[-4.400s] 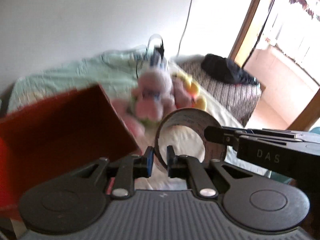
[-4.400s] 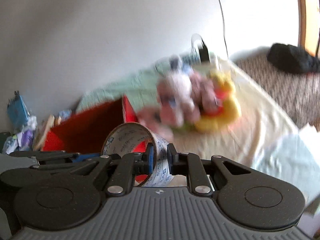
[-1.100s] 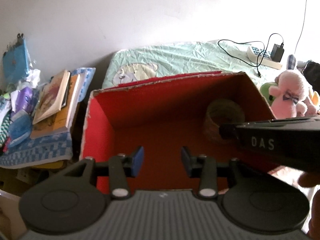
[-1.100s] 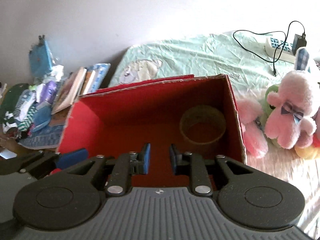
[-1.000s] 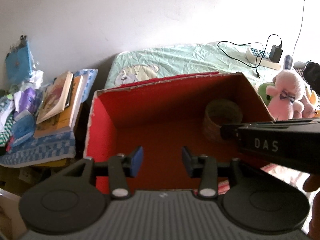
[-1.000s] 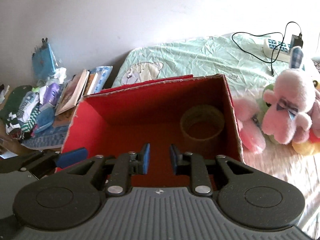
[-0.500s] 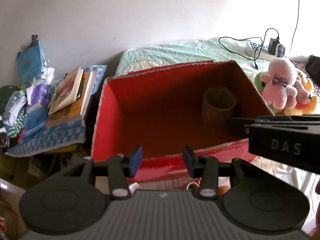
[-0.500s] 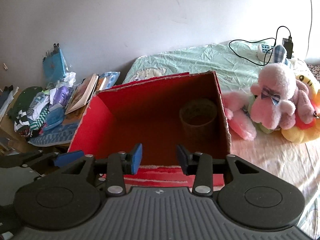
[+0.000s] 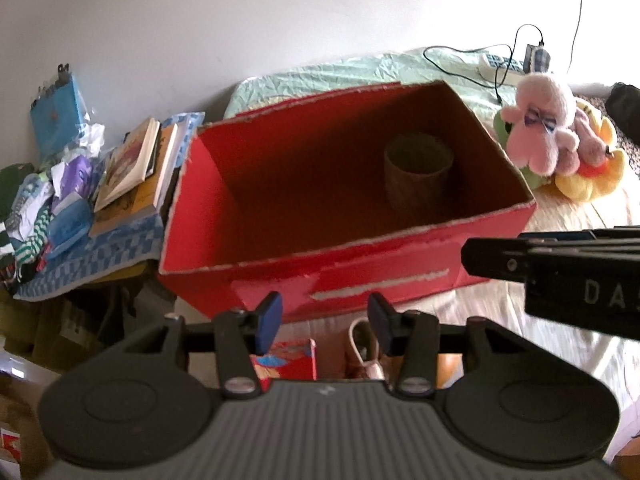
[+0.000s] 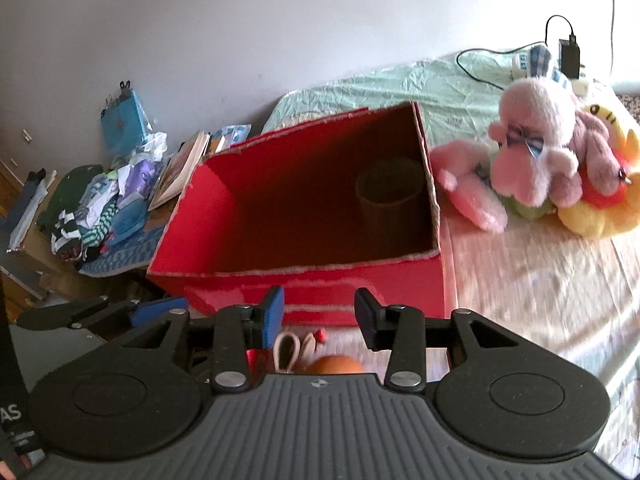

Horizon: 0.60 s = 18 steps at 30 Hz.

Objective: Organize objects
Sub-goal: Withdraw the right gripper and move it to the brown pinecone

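At mid-frame, your tape roll (image 9: 418, 168) stood stowed in the red box (image 9: 384, 268), both your left gripper (image 9: 322, 324) and right gripper (image 10: 319, 317) gaped empty, and the plush toys (image 10: 536, 152) at upper right looked left to sort.

Tape roll (image 9: 418, 168) in box (image 9: 360, 276) right corner; plush toys (image 10: 536, 148) right; books (image 9: 136, 160) left.
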### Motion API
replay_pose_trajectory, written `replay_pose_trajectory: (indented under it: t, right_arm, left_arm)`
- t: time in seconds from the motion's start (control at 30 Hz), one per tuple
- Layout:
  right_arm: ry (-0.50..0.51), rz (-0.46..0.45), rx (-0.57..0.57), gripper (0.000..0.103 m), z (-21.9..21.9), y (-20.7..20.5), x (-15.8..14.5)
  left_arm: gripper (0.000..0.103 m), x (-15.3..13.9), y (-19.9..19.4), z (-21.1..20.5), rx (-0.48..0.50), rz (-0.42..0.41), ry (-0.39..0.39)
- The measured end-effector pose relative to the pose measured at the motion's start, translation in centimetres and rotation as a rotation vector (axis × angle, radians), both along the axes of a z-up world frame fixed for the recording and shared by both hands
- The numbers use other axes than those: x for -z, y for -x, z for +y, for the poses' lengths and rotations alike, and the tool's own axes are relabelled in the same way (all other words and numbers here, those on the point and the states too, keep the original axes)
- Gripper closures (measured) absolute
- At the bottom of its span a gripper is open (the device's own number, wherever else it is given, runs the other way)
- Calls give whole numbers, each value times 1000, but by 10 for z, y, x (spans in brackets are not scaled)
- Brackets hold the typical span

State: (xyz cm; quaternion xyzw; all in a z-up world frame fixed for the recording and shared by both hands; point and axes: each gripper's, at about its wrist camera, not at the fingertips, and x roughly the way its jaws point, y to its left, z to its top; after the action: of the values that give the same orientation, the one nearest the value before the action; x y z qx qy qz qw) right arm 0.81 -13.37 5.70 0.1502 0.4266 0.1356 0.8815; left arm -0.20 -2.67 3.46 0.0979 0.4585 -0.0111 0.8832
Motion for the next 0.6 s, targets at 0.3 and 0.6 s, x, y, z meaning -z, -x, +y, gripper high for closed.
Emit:
replay_pose_trajectory:
  t: [0.3,0.6]
  right_arm:
    - [-11,43,-13,61,-14,7,13]
    - [-34,98,-51,61,-29,5,27]
  left_arm:
    - [38,12,11,-19,5,25,-27]
    - [36,20,9,-33,-21,53,-36]
